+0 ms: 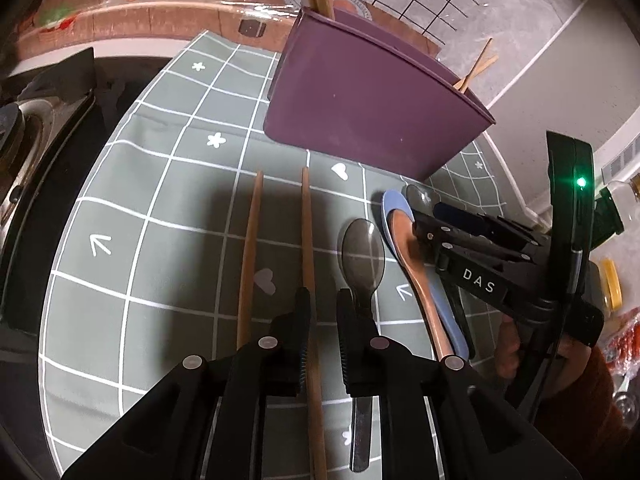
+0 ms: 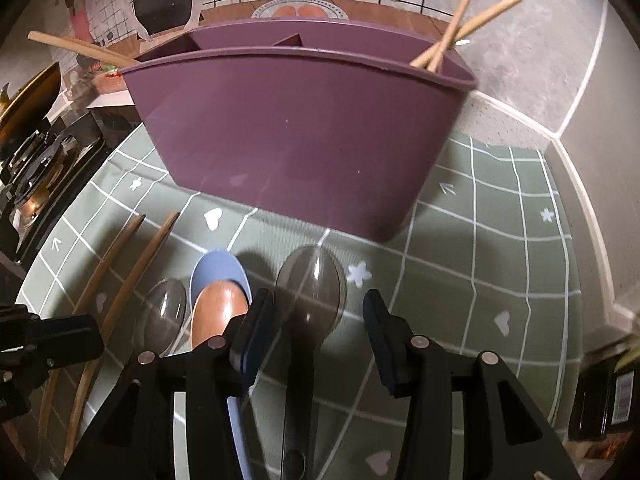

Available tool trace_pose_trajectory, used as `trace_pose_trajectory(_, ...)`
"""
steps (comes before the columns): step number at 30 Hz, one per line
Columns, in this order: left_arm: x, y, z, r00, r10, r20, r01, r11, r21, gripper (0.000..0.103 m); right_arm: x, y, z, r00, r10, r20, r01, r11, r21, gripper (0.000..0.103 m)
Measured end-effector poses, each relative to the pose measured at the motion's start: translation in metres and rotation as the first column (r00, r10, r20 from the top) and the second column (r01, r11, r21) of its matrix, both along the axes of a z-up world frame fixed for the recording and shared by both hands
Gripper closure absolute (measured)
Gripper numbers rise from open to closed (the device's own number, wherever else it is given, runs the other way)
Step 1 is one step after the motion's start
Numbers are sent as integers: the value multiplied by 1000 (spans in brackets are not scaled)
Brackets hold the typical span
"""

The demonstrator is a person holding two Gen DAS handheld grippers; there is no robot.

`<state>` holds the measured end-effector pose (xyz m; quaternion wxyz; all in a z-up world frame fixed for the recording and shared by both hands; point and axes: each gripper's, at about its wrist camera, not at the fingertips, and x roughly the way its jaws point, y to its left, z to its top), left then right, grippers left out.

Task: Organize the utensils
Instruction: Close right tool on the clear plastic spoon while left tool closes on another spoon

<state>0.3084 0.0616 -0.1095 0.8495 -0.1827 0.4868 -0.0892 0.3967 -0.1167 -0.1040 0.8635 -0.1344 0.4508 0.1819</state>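
My left tongs [image 1: 323,322] are open, with one brown chopstick [image 1: 309,264] lying on the bench between the two fingers and a second chopstick [image 1: 250,256] just to their left. My right tongs [image 2: 316,320] are open too, low over a clear spoon [image 2: 311,288] that sits between the fingers. To do this well, I think each pair of tongs should go down flat, squeeze the thin handle in the middle, and lift slowly so nothing slips. A brown spoon [image 2: 218,312] lies on a blue spoon [image 2: 218,270] just left of my right tongs. The purple holder [image 2: 296,136] stands ahead of both tongs, with walls inside. Chopsticks already stick out of its right end [image 2: 460,28] and left end [image 2: 80,50].
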Motion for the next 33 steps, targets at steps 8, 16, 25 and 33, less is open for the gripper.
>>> trace_pose_trajectory(8, 8, -26, 3, 996, -88, 30, 85, 992, 93, 88, -11, -27, 17, 995, -82, 50, 79, 995, 61, 73)
trace_pose_trajectory(16, 19, -50, -1, 991, -132, 4, 131, 983, 129, 69, -32, -64, 42, 990, -129, 56, 118, 979, 168, 73)
trace_pose_trajectory(25, 25, -60, -2, 996, -88, 31, 78, 968, 238, 52, -42, -77, 42, 986, -162, 43, 151, 969, 196, 73)
trace_pose_trajectory(33, 31, -69, -3, 998, -54, 28, 44, 959, 279, 52, -46, -86, 43, 982, -185, 46, 171, 963, 208, 73)
